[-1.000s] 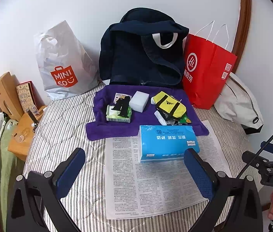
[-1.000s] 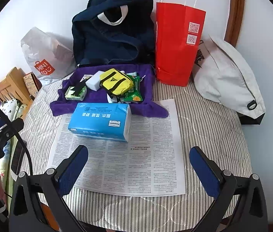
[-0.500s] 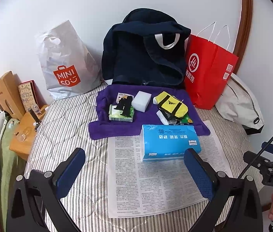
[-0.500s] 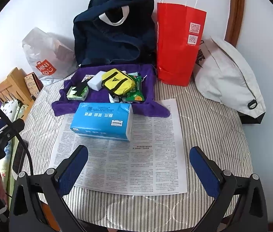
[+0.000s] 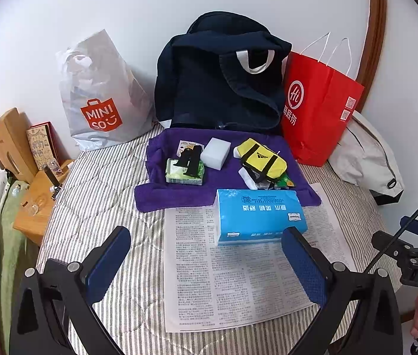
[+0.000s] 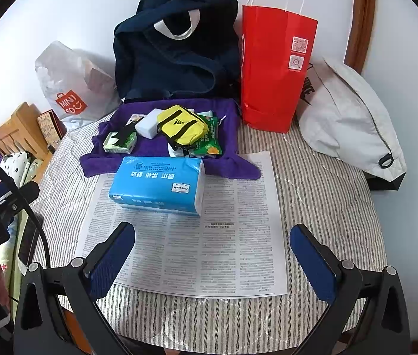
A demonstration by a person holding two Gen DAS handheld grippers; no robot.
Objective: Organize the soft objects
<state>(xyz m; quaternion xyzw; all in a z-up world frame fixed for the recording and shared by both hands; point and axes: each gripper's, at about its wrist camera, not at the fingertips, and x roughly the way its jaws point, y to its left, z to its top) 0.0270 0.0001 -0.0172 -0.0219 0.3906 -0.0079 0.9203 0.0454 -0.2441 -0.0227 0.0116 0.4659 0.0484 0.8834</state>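
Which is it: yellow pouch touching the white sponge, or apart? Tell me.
Apart. The left wrist view shows bare purple towel between the yellow pouch and the white sponge.

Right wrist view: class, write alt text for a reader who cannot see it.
A blue tissue pack lies on a printed paper sheet on a striped table, ahead of the open, empty right claw. Behind it a purple towel holds a yellow pouch and white sponge, backed by navy, red and white bags.
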